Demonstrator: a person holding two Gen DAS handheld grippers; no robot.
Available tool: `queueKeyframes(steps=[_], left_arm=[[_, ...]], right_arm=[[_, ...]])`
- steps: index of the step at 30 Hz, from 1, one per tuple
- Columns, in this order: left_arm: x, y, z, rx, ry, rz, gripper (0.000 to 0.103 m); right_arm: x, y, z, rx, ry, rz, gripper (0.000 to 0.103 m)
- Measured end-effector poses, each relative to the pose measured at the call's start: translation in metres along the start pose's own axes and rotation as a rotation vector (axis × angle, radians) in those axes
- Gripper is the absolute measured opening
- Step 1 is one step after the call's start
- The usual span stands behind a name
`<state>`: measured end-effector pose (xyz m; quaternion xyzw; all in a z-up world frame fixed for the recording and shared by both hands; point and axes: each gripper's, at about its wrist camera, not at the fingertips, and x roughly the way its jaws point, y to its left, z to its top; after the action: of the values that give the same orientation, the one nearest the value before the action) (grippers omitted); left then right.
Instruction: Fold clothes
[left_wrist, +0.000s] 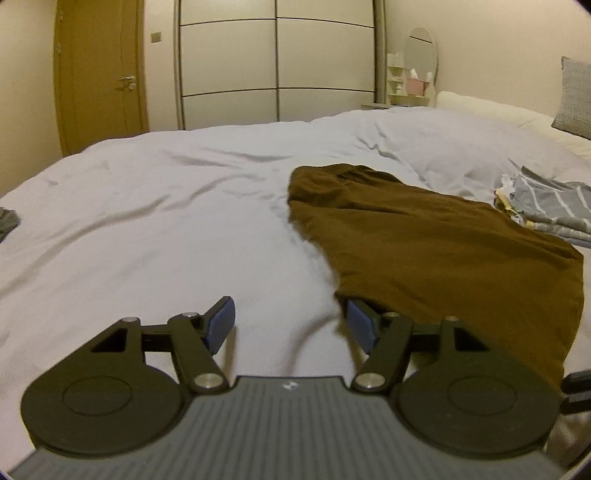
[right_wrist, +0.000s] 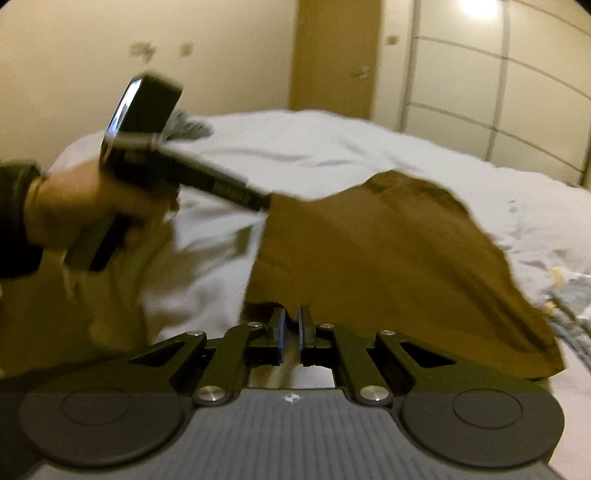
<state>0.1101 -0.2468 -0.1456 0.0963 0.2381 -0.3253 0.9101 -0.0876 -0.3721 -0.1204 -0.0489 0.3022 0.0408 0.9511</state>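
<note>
- Cloth is what I am handling here: a brown garment (left_wrist: 436, 251) lying spread on the bed (left_wrist: 166, 206), its near hem toward me and its far end bunched up toward the wardrobe (left_wrist: 277, 62).
- I am keeping my right hand-held gripper (right_wrist: 291, 326) pinched on the near edge of the brown garment, pads almost together with a fold of fabric between them, and the cloth is lifting in a soft tent from that point.
- I am holding my left hand-held gripper (left_wrist: 291, 325) with its pads wide apart, gripping nothing, just at the near left corner of the brown garment; one pad is sitting right at the hem.
- I am judging the fabric as light and limp: it is draping and creasing freely, so it will sag from any single pinch and should not slip much between the pads.
- I am judging corners and hems to be the best places to grip, since a doubled edge gives the pads more to bite.
- I am noting a striped grey pile (left_wrist: 554, 206) just beyond the right side of the brown garment, so a wide swing could be disturbing it.
- I am seeing the right view blurred, so finer detail of the grip is unclear.
</note>
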Motion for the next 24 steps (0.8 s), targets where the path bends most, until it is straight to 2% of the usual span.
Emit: queueKeyframes(steps=[3, 5, 7, 12, 14, 16, 24], left_arm=[[-0.008, 0.008, -0.005, -0.016, 0.000, -0.016, 0.063], [-0.016, 0.010, -0.007, 0.008, -0.008, -0.009, 0.063], [-0.027, 0.010, -0.008, 0.035, -0.024, -0.014, 0.063], [-0.045, -0.006, -0.014, 0.153, -0.060, -0.021, 0.065], [-0.049, -0.013, -0.017, 0.210, -0.069, -0.029, 0.065], [-0.051, -0.018, -0.021, 0.251, -0.068, -0.037, 0.066], [-0.063, -0.046, -0.039, 0.476, -0.099, -0.137, 0.070]], right_arm=[[-0.001, 0.007, -0.007, -0.016, 0.009, -0.003, 0.013], [-0.004, 0.011, -0.010, -0.019, 0.002, -0.012, 0.015], [-0.004, 0.013, -0.011, -0.049, -0.005, -0.024, 0.020], [0.006, 0.017, 0.001, -0.117, -0.018, -0.002, 0.020], [0.014, 0.017, 0.005, -0.140, -0.011, 0.006, 0.019], [0.018, 0.016, 0.008, -0.156, -0.011, -0.002, 0.005], [-0.001, 0.002, 0.019, -0.077, -0.071, -0.068, 0.003]])
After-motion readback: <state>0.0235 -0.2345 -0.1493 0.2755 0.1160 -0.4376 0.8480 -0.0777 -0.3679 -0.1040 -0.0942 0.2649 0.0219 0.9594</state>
